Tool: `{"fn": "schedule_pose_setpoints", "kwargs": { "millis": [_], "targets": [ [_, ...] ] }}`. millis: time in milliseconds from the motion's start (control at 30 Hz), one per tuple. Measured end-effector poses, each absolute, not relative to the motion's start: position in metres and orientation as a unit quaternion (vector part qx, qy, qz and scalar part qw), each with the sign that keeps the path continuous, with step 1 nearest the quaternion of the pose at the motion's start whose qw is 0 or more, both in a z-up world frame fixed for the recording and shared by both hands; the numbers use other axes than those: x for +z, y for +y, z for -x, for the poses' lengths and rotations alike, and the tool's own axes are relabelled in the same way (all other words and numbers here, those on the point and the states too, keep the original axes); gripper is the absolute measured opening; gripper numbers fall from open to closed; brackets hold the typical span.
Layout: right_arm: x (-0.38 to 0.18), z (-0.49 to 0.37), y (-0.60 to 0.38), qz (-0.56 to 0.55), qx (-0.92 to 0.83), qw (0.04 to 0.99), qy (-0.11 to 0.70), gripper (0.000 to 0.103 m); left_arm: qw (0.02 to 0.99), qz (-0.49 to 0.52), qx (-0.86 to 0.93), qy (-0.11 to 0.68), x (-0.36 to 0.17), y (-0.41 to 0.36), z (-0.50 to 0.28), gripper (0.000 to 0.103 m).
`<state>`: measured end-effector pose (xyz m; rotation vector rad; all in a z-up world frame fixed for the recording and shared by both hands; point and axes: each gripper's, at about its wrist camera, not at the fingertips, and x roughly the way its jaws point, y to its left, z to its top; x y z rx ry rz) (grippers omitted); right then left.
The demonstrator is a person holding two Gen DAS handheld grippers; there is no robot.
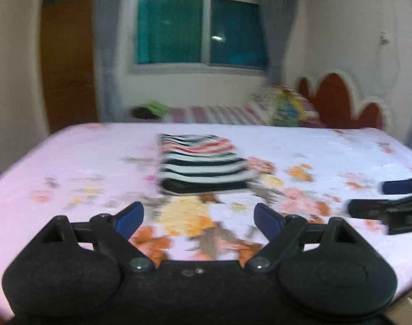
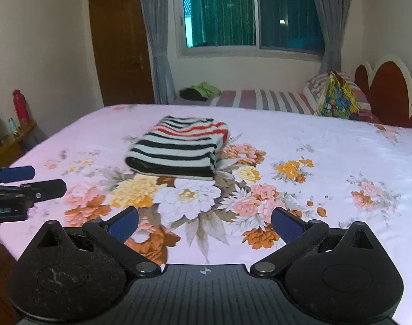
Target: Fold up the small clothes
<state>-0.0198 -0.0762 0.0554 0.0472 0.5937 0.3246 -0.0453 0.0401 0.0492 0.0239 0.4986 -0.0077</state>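
A small striped garment [image 2: 178, 146], black, white and red, lies folded into a compact rectangle on the pink floral bedsheet [image 2: 327, 149]. It also shows in the left wrist view [image 1: 203, 163], blurred. My left gripper [image 1: 199, 216] is open and empty, held above the sheet in front of the garment; it also shows at the left edge of the right wrist view [image 2: 40, 180]. My right gripper [image 2: 204, 223] is open and empty, over the flower print nearer than the garment; it shows at the right edge of the left wrist view [image 1: 368, 197].
A second bed with a striped sheet [image 2: 260, 98] stands behind, with a colourful bag [image 2: 337, 98] and dark and green clothes [image 2: 200, 92] on it. A red headboard [image 2: 390, 94] is at right. A wooden door [image 2: 119, 43] and a red bottle [image 2: 20, 105] are at left.
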Motion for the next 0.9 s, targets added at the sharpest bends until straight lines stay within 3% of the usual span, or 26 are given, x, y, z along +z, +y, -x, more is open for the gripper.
{"fn": "schedule_pose_setpoints", "kwargs": {
  "millis": [33, 133, 167, 200, 233, 267, 333, 900],
  "targets": [
    [0.059, 0.024, -0.077, -0.022, 0.161, 0.944, 0.287, 0.103, 0.974, -0.025, -0.015, 0.223, 0.053, 0.038, 0.055, 0.08],
    [0.069, 0.037, -0.081, -0.019, 0.163, 0.947, 0.276, 0.103, 0.976, -0.062, 0.002, 0.209, 0.063, 0.027, 0.071, 0.003],
    [0.072, 0.04, -0.082, -0.02, 0.163, 0.948, 0.273, 0.103, 0.976, -0.057, 0.005, 0.209, 0.065, 0.026, 0.075, 0.013],
    [0.076, 0.045, -0.085, -0.023, 0.163, 0.949, 0.269, 0.103, 0.976, -0.052, 0.011, 0.209, 0.068, 0.026, 0.077, 0.015],
    [0.079, 0.049, -0.086, -0.026, 0.164, 0.95, 0.265, 0.103, 0.977, -0.047, 0.013, 0.208, 0.071, 0.025, 0.08, 0.036],
    [0.082, 0.053, -0.089, -0.028, 0.165, 0.951, 0.261, 0.103, 0.978, -0.043, 0.017, 0.204, 0.073, 0.025, 0.082, 0.09],
    [0.088, 0.06, -0.092, -0.027, 0.166, 0.952, 0.254, 0.103, 0.986, -0.031, 0.035, 0.162, 0.075, 0.023, 0.095, 0.102],
    [0.117, 0.095, -0.113, -0.041, 0.157, 0.959, 0.23, 0.103, 0.987, -0.033, 0.015, 0.157, 0.092, -0.011, 0.109, 0.102]
  ]
}}
